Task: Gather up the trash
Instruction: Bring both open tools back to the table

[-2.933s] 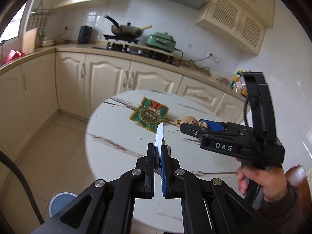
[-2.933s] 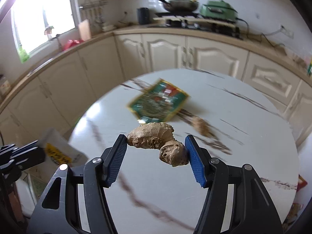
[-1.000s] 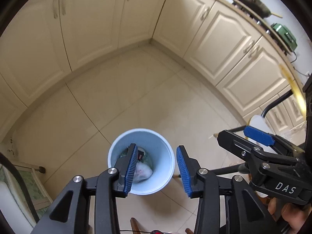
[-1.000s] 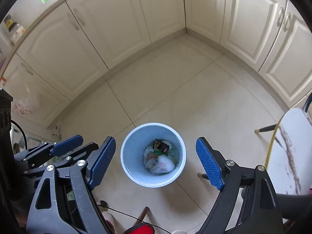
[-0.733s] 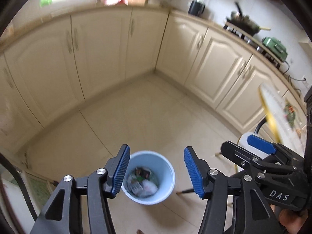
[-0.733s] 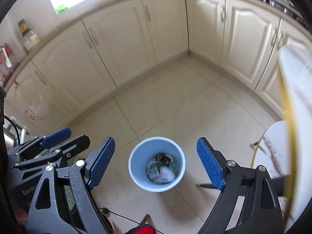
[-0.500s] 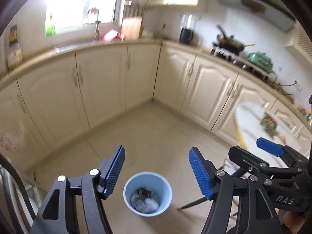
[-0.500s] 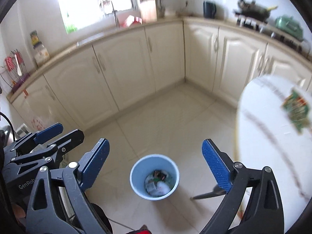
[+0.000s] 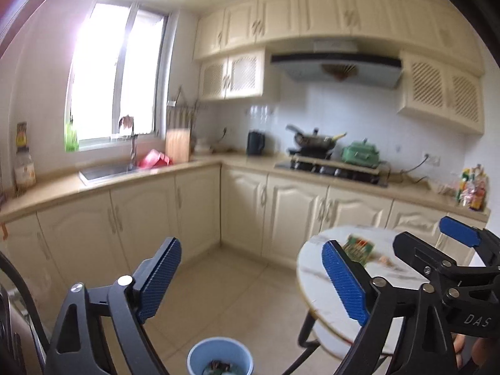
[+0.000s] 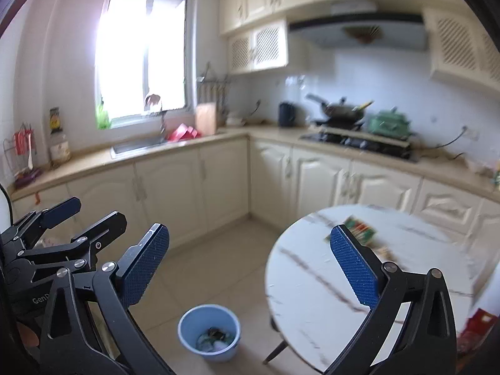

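Note:
A light blue bin (image 9: 200, 348) (image 10: 215, 356) with trash inside stands on the floor below both grippers. On the round marble table (image 9: 315, 281) (image 10: 312, 281) lies a green snack packet (image 9: 359, 248) (image 10: 359, 231), with a small brown scrap (image 9: 386, 261) (image 10: 386, 253) beside it. My left gripper (image 9: 250, 259) is raised over the floor, jaws opening, nothing between them. My right gripper (image 10: 250, 243) hangs beside it, jaws also opening and empty. Each wrist view shows the other gripper at its edge: the right one (image 9: 437, 250), the left one (image 10: 62, 218).
Cream cabinets run along the back under a counter with a sink (image 9: 106, 170), a kettle (image 9: 256, 143), a stove with a wok (image 9: 312, 140) and a green pot (image 9: 359, 153). Tiled floor lies between bin and cabinets. A red packet (image 10: 478, 322) shows at the right edge.
Both grippers rose and tilted up from looking down into the bin to looking across the kitchen. Their jaws spread wider. The paper slip and ginger held earlier are gone from them.

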A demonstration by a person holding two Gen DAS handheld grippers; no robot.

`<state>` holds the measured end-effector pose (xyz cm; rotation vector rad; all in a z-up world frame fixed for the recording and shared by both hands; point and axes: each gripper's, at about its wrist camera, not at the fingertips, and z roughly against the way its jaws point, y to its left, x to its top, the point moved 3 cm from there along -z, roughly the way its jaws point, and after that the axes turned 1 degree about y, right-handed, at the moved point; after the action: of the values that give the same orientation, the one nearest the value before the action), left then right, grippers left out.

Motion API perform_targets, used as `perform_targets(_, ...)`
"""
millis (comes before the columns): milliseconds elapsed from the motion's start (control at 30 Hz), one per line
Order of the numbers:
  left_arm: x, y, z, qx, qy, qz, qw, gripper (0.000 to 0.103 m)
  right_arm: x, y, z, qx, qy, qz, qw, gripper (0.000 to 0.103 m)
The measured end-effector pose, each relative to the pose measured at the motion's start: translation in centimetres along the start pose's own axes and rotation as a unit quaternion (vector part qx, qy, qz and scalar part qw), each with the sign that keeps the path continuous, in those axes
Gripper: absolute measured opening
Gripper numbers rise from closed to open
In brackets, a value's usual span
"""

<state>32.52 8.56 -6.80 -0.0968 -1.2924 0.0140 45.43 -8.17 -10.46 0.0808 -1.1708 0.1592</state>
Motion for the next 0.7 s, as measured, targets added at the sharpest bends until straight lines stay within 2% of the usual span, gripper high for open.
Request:
perform_targets(67, -0.7, -1.3, 2.2, 0.004, -0.023, -0.003, 0.9997, 0.102, 0.5, -0.4, 2.2, -0.012, -0.021, -0.002, 1.0, 0.103)
perform_targets(133, -1.0, -3.0, 3.9, -0.001, -0.046, -0.007, 0.9989, 0.102, 1.1, -1.0, 4.9, -0.027, -0.044, -0.002, 0.999, 0.103)
perform_targets(333, -6.4, -3.7, 8.5, -0.017, -0.083, -0.018, 0.9963, 0.102, 2.2, -2.7, 10.2, -0.071, -0.094, 0.002, 0.993, 0.103)
perform_targets(433, -8.3, -3.8, 8.9, -0.024, -0.089, -0.022, 0.9955, 0.102, 2.4, -3.5, 11.5, -0.084, -0.106, -0.002, 0.991, 0.103)
perform_targets(700, -8.1, -6.6, 6.4, -0.051, -0.085, -0.034, 0.9945, 0.102, 2.2, -7.0, 12.7, -0.122, -0.116, -0.016, 0.986, 0.103)
